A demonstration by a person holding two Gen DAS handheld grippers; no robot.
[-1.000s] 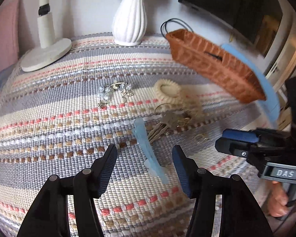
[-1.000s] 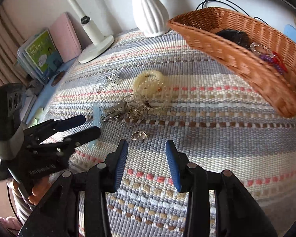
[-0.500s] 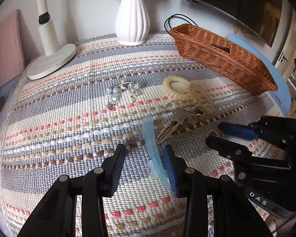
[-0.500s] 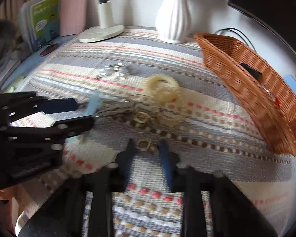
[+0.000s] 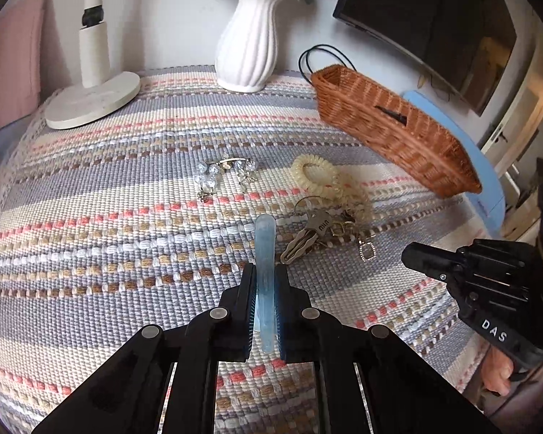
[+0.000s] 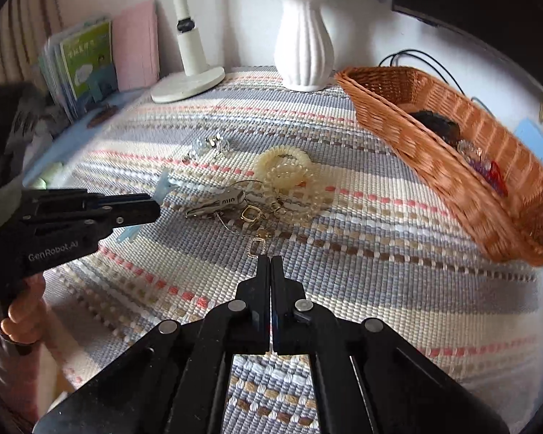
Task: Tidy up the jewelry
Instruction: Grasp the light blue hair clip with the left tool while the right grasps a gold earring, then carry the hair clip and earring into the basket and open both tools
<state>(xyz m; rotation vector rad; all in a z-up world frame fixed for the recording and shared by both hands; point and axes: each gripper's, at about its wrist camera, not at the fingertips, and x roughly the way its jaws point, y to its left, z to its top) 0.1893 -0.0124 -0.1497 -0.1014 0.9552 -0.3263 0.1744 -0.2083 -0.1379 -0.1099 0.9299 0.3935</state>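
Note:
My left gripper (image 5: pixel 264 282) is shut on a pale blue hair clip (image 5: pixel 264 253), which also shows in the right wrist view (image 6: pixel 161 188). My right gripper (image 6: pixel 270 264) is shut, its tips at a small gold rectangular earring (image 6: pixel 257 246) that hangs from them; the earring also shows in the left wrist view (image 5: pixel 367 251). A pile of keys (image 5: pixel 306 237), gold pieces and cream coil bracelets (image 5: pixel 316 175) lies mid-cloth. Crystal earrings (image 5: pixel 224 171) lie further left. A wicker basket (image 6: pixel 452 166) at right holds a dark item and beads.
A white vase (image 5: pixel 248 39) and a white lamp base (image 5: pixel 94 99) stand at the back of the striped woven cloth (image 5: pixel 108 238). Books (image 6: pixel 87 61) and a pink board lean at far left. A dark screen (image 5: pixel 434 18) hangs at the back right.
My left gripper has closed on the blue hair clip. My right gripper has closed at the small gold earring.

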